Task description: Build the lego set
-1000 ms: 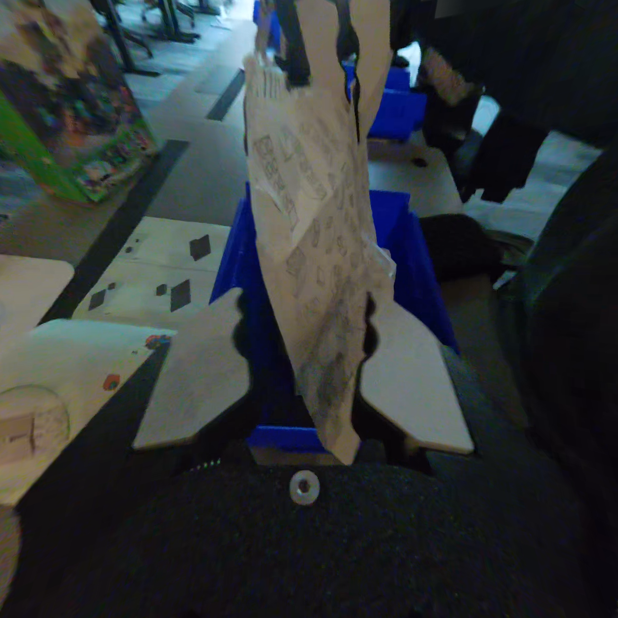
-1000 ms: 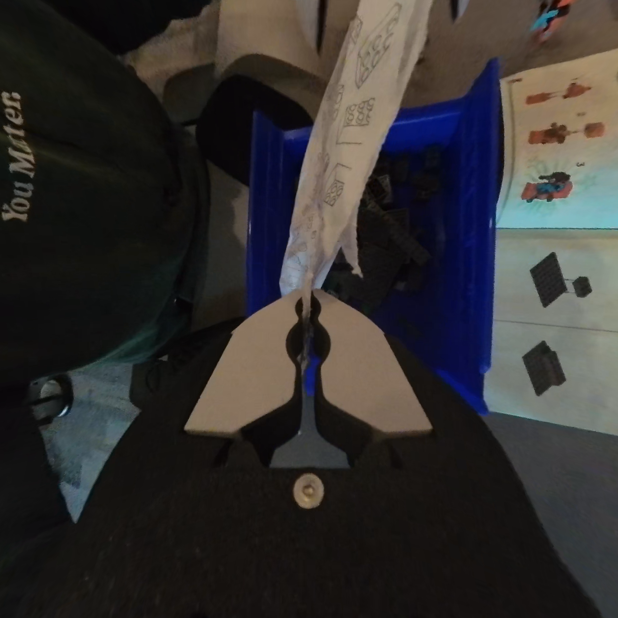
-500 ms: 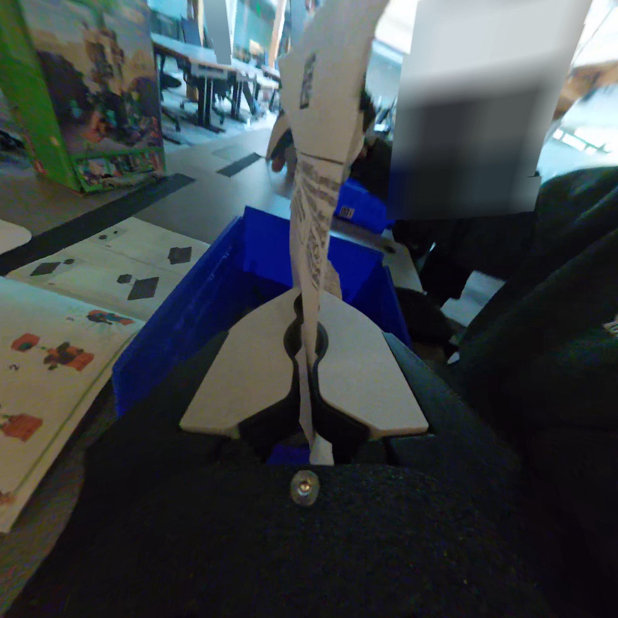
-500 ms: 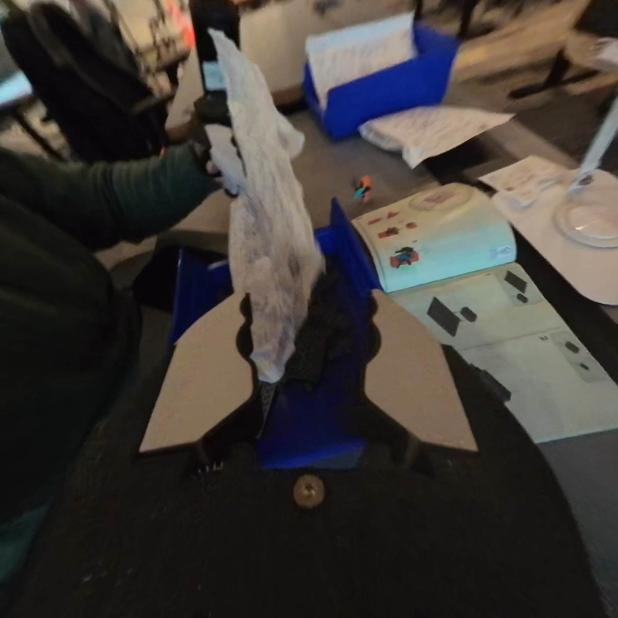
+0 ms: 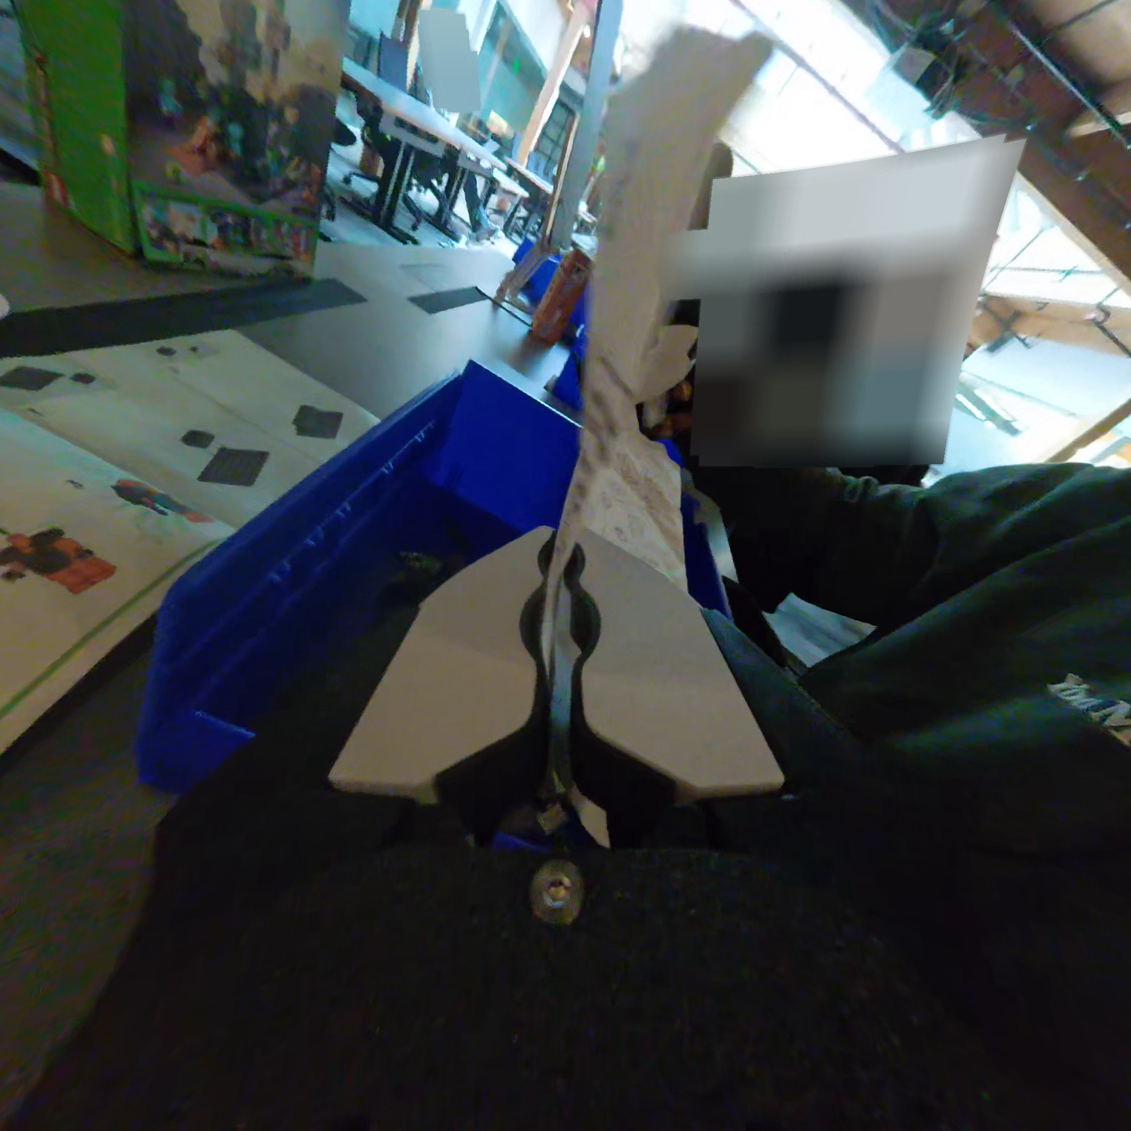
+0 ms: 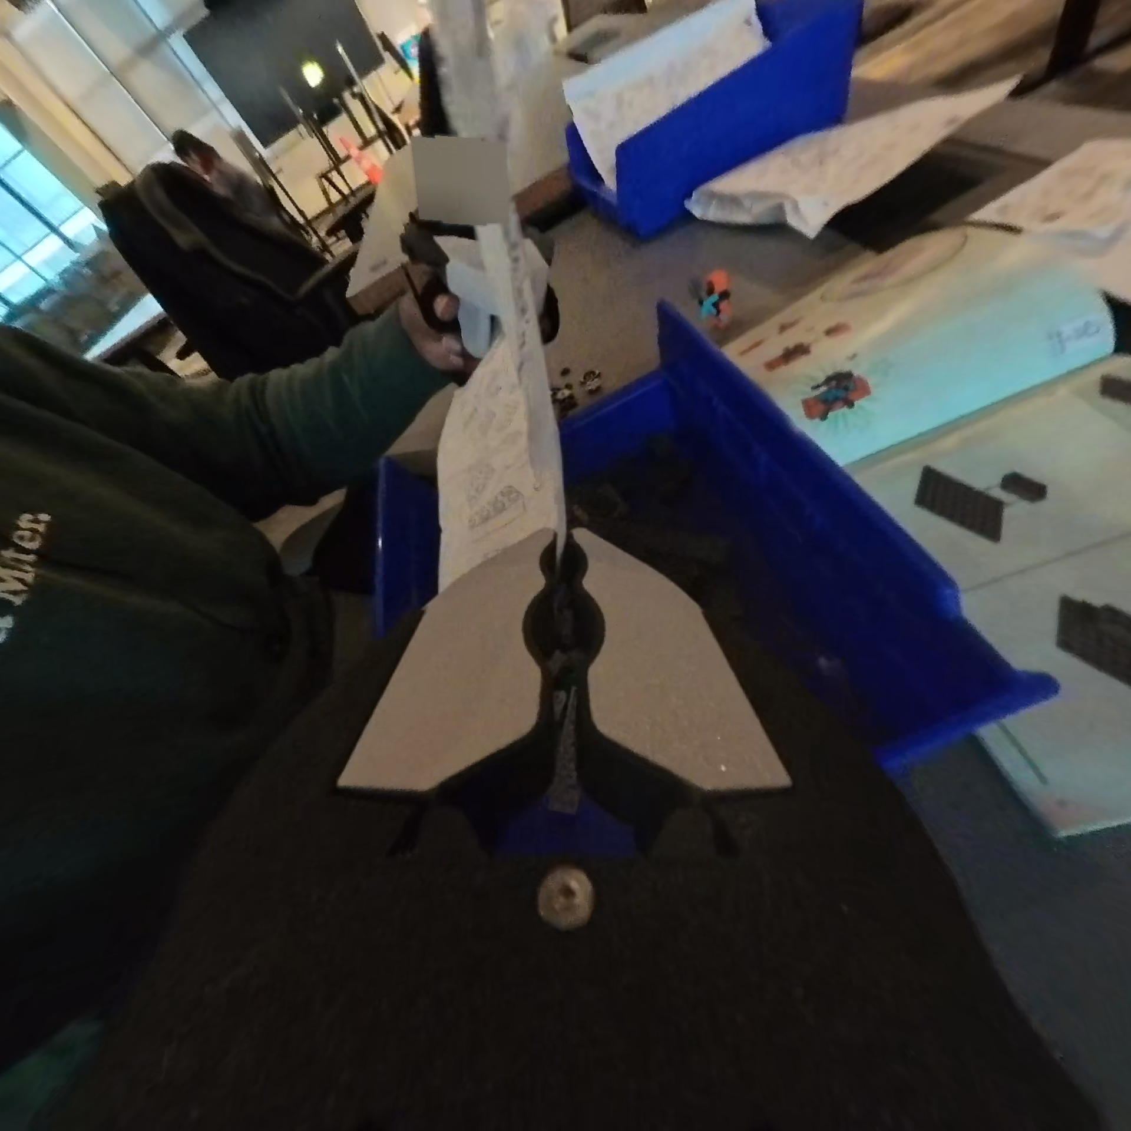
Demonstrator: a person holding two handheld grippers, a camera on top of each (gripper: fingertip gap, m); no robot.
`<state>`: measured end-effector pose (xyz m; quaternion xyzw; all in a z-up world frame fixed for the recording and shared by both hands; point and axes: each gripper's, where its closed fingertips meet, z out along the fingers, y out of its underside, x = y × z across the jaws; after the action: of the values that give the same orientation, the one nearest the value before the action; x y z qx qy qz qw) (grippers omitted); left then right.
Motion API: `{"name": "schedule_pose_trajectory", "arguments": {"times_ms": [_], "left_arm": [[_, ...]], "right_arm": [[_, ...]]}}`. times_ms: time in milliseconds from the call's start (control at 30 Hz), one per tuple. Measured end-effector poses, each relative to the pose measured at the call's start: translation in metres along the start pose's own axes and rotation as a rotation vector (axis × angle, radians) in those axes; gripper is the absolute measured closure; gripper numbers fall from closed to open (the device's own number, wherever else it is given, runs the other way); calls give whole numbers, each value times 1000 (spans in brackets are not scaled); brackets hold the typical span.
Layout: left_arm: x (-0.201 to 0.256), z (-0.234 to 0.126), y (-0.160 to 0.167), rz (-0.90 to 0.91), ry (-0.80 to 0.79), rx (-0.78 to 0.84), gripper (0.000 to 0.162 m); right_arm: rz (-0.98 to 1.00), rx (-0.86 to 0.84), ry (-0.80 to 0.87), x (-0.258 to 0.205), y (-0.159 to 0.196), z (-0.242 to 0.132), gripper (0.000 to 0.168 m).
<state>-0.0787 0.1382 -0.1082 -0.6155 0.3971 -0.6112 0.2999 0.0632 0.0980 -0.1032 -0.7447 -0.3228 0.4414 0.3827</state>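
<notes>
A white paper bag printed with brick drawings hangs upright over a blue bin. My left gripper is shut on one part of the bag. My right gripper is shut on the bag's lower edge. In the right wrist view the left gripper, held by a hand, grips the bag higher up. The bin holds several dark bricks. The bag hides part of the bin's inside.
An open instruction booklet lies left of the bin; it also shows in the right wrist view. A green set box stands behind. A small orange figure, loose dark pieces and another blue bin with paper bags lie beyond. Across from one pair of fingers to the other is roughly 15 centimetres.
The left gripper, open a second ago, has shut on the bag. The right gripper let go half a second ago and has shut on the bag again. Both views have tilted upward.
</notes>
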Motion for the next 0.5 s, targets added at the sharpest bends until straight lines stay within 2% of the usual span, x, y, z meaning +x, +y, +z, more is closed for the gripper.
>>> {"name": "schedule_pose_trajectory", "arguments": {"times_ms": [200, 267, 300, 367, 400, 467, 500], "left_arm": [[15, -2, -3, -92, 92, 37, 162], [18, -5, -5, -110, 118, 57, 161], [19, -5, -6, -122, 129, 55, 161], [20, -3, -5, -127, 129, 44, 162], [21, -1, -4, -121, 132, 32, 162], [15, 1, -1, -98, 79, 6, 161], [13, 1, 0, -78, 62, -18, 161]], "right_arm": [[34, 55, -19, -15, -5, -6, 165], [64, 61, -45, -19, -5, -4, 132], [68, 52, -40, -18, -3, -2, 121], [54, 63, -19, -14, -4, 3, 114], [50, 74, -30, -14, -7, 5, 119], [20, 55, -29, -14, -8, 3, 168], [14, 23, -18, -12, -4, 4, 167]]}}
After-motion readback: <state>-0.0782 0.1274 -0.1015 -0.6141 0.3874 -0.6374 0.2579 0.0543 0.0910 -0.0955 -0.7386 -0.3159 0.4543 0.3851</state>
